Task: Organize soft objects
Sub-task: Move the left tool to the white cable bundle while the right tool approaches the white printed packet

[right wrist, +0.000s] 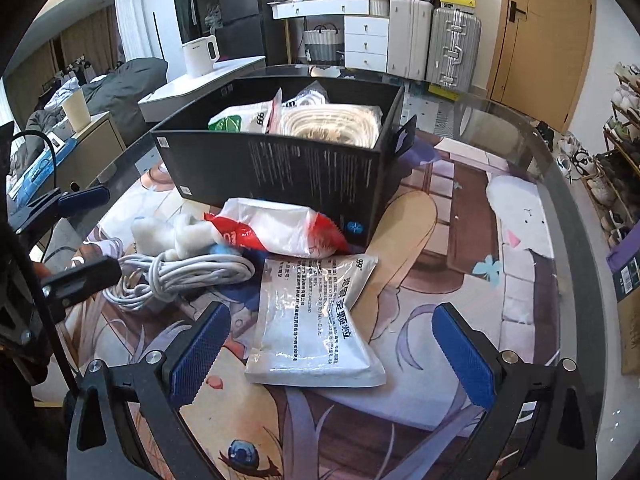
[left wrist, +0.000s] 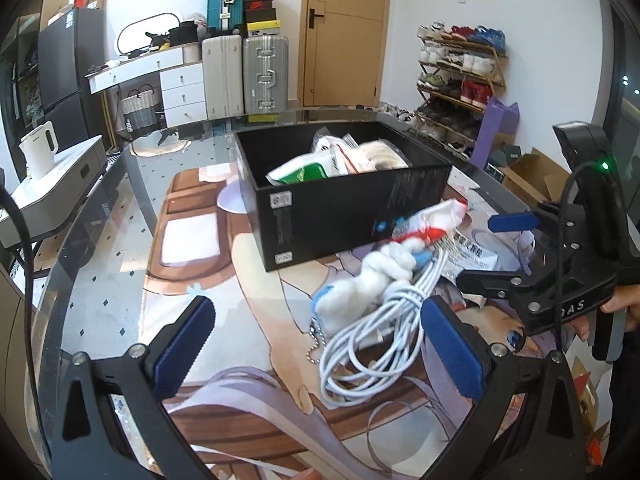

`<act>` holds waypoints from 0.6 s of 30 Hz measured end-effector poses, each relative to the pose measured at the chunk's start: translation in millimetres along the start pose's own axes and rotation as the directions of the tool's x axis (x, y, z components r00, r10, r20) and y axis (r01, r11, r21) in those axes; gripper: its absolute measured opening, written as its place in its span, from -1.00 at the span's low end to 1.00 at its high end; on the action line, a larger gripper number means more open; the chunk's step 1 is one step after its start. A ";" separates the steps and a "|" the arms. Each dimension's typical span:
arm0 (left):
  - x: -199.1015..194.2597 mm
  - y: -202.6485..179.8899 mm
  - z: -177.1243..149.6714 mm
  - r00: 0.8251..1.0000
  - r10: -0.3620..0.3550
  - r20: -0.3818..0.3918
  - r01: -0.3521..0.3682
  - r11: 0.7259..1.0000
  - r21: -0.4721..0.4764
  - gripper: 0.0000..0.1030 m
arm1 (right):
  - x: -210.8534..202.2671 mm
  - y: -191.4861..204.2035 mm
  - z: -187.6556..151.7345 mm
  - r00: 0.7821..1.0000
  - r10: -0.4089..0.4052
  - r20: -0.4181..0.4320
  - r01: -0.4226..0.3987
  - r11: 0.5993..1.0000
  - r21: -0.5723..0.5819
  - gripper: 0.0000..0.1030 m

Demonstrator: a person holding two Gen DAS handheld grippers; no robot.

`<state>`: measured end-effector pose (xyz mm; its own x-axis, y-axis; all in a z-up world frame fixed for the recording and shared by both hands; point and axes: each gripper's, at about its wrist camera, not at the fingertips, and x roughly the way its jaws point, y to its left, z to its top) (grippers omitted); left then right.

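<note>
A black box [left wrist: 340, 200] [right wrist: 280, 160] stands on the glass table and holds a green-and-white packet [left wrist: 304, 170] [right wrist: 236, 120] and a bagged beige coil [right wrist: 332, 126]. In front of it lie a red-and-white packet [left wrist: 434, 218] [right wrist: 276, 228], a white plush keychain toy [left wrist: 372, 280] [right wrist: 172, 232], a coiled white cable [left wrist: 368, 344] [right wrist: 180, 276] and a clear printed sachet [left wrist: 476, 254] [right wrist: 316, 320]. My left gripper [left wrist: 316, 348] [right wrist: 80, 236] is open, with the cable and plush between its fingers. My right gripper [right wrist: 330, 356] [left wrist: 496, 252] is open around the sachet's near end.
A printed mat [right wrist: 460, 240] covers the round glass table, whose edge [right wrist: 560, 168] curves on the right. A white kettle [left wrist: 40, 152] sits on a low cabinet to the left. Suitcases [left wrist: 244, 76], drawers and a shoe rack [left wrist: 460, 72] stand beyond.
</note>
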<state>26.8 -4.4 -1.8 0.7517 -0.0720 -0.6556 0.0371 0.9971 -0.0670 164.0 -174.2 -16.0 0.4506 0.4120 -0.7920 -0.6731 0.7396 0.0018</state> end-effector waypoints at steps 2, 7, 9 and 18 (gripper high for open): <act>1.8 -2.1 -1.2 1.000 -0.010 -0.015 0.010 1.000 0.007 1.00 | 3.2 0.7 0.0 1.000 0.005 -0.004 -0.005 1.000 0.004 0.99; 4.6 -4.9 -4.6 0.999 -0.026 -0.039 0.027 0.999 0.020 1.00 | 11.2 -1.1 -0.2 1.000 0.004 -0.012 -0.004 1.000 0.019 0.99; 6.2 -6.2 -6.3 0.998 -0.027 -0.050 0.028 0.999 0.025 1.00 | 14.6 -2.1 -0.2 1.000 0.007 -0.016 -0.007 1.000 0.024 0.99; 10.4 -7.0 -8.8 0.997 -0.012 -0.072 0.014 0.999 0.029 1.00 | 24.2 0.8 -0.7 0.999 -0.036 -0.026 0.036 0.999 0.013 0.99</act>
<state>28.6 -12.4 -14.8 0.7019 -0.0855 -0.7071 0.0664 0.9963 -0.0545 174.0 -163.9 -35.6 0.4588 0.3712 -0.8072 -0.6488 0.7607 -0.0189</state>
